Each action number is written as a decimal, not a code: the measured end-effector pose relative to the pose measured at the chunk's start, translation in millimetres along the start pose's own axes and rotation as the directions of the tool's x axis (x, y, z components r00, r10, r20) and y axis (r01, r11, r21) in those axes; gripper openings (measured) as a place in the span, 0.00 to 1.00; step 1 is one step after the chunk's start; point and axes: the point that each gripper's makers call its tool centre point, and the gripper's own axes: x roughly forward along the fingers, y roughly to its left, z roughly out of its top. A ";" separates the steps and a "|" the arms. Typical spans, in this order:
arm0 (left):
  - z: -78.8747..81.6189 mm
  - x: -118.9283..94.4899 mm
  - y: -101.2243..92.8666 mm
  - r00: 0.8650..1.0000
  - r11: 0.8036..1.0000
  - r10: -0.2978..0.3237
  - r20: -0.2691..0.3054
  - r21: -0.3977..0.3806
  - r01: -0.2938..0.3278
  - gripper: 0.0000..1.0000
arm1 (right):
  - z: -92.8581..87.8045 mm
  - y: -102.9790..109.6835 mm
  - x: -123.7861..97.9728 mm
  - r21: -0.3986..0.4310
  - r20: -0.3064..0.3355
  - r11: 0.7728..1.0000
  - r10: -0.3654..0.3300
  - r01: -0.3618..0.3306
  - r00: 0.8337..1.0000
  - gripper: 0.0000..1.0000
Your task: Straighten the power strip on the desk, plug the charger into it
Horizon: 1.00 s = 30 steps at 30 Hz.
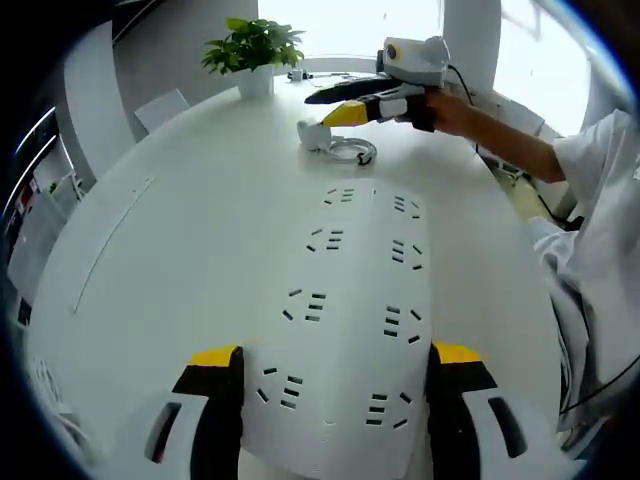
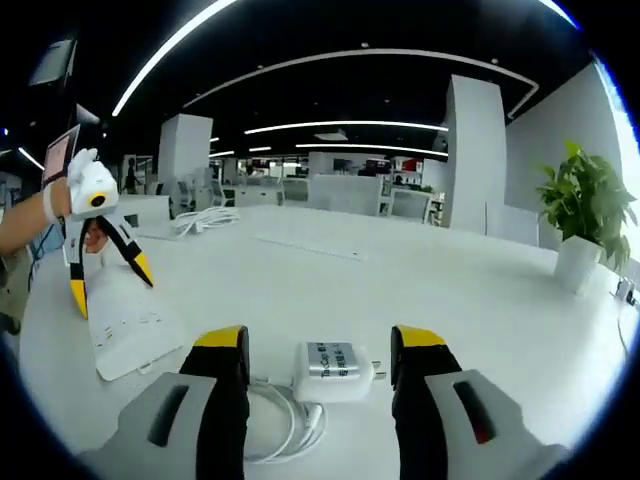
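A long white power strip [image 1: 350, 290] lies flat on the white table and runs away from me in the left gripper view. My left gripper [image 1: 335, 355] is open, its yellow-tipped jaws astride the strip's near end; I cannot tell whether they touch its sides. In the right gripper view the left gripper [image 2: 112, 285] stands over the end of the power strip [image 2: 135, 335]. A white charger [image 2: 335, 370] with its coiled cable [image 2: 290, 425] lies between the jaws of my open right gripper [image 2: 320, 340], with a gap on each side. The right gripper [image 1: 335, 105] hovers beyond the strip, over the charger [image 1: 315, 133].
A potted plant [image 1: 255, 50] stands at the table's far edge, also seen as the potted plant [image 2: 585, 215]. A person's arm [image 1: 500, 135] and white sleeve reach in from the right. Another white cable [image 2: 205, 220] lies further off on the table [image 1: 180, 250].
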 end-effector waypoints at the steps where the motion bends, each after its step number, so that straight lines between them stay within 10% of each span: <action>1: 0.1 -0.1 0.3 1.000 1.000 0.000 0.000 0.000 0.000 0.75 | -2.1 -0.5 1.6 0.001 -0.008 1.000 0.001 -0.001 1.000 0.56; 30: 0.6 -0.7 3.5 1.000 1.000 0.000 0.003 -0.002 0.000 0.75 | -18.6 -3.7 15.1 0.026 -0.034 0.998 0.055 -0.054 0.998 0.37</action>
